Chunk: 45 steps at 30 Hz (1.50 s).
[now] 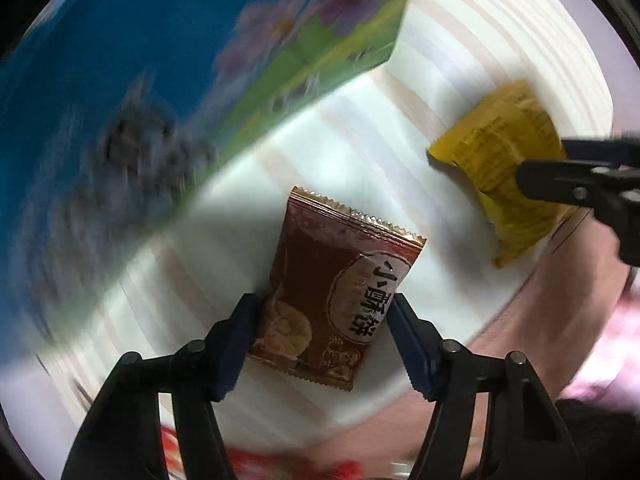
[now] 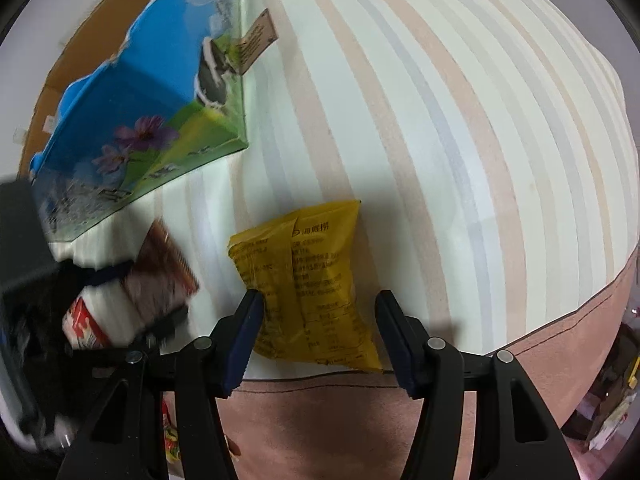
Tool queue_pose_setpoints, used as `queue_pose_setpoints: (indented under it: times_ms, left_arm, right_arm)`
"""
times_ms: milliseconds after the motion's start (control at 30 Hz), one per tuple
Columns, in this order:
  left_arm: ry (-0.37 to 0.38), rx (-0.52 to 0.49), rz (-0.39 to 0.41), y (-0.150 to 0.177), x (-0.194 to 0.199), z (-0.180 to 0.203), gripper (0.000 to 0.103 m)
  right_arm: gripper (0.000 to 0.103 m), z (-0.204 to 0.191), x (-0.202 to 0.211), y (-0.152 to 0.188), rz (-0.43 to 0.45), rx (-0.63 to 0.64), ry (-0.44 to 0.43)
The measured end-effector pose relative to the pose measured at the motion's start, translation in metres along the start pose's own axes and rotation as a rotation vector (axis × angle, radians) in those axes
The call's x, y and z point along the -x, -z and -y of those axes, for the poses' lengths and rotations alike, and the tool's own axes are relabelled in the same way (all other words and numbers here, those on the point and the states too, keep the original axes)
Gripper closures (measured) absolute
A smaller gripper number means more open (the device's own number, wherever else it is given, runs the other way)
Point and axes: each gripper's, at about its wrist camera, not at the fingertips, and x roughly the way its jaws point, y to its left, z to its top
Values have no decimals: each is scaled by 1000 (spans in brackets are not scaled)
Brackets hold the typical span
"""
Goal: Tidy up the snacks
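A brown biscuit packet (image 1: pixel 332 288) with a gold crimped edge sits between the fingers of my left gripper (image 1: pixel 322 336), which is shut on its lower part; the view is blurred by motion. It also shows in the right wrist view (image 2: pixel 160 276). A yellow snack packet (image 2: pixel 308 280) lies on the striped cloth between the open fingers of my right gripper (image 2: pixel 318 338), not gripped. The yellow packet (image 1: pixel 504 160) and the right gripper (image 1: pixel 540 168) also show in the left wrist view. A blue box (image 1: pixel 120 92) printed with flowers stands at the left; it shows too in the right wrist view (image 2: pixel 132 120).
The striped cloth (image 2: pixel 440 120) covers the table, with a pink border (image 2: pixel 340 420) at the near edge. A cardboard box (image 2: pixel 92 40) stands behind the blue box. Red-and-white packaging (image 2: pixel 92 328) lies near the left gripper.
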Motion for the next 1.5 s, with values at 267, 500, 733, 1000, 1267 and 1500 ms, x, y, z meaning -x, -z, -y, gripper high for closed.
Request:
queue_pose_setpoints:
  times_ms: [267, 500, 733, 1000, 1267, 1500]
  left_arm:
    - [243, 510, -64, 41, -13, -46, 39]
    - [242, 522, -77, 68, -23, -58, 39]
    - [119, 485, -67, 55, -23, -26, 39]
    - [125, 613, -8, 64, -9, -32, 49]
    - [73, 590, -3, 45, -19, -9, 50]
    - [84, 589, 60, 47, 14, 5, 50]
  right_arm:
    - [45, -24, -19, -6, -1, 102, 99]
    - [49, -30, -26, 28, -89, 218, 67]
    - [42, -5, -30, 32, -56, 67, 8]
    - [51, -33, -31, 43, 13, 125, 100]
    - [49, -58, -51, 52, 10, 132, 128]
    - [59, -80, -33, 68, 36, 125, 54]
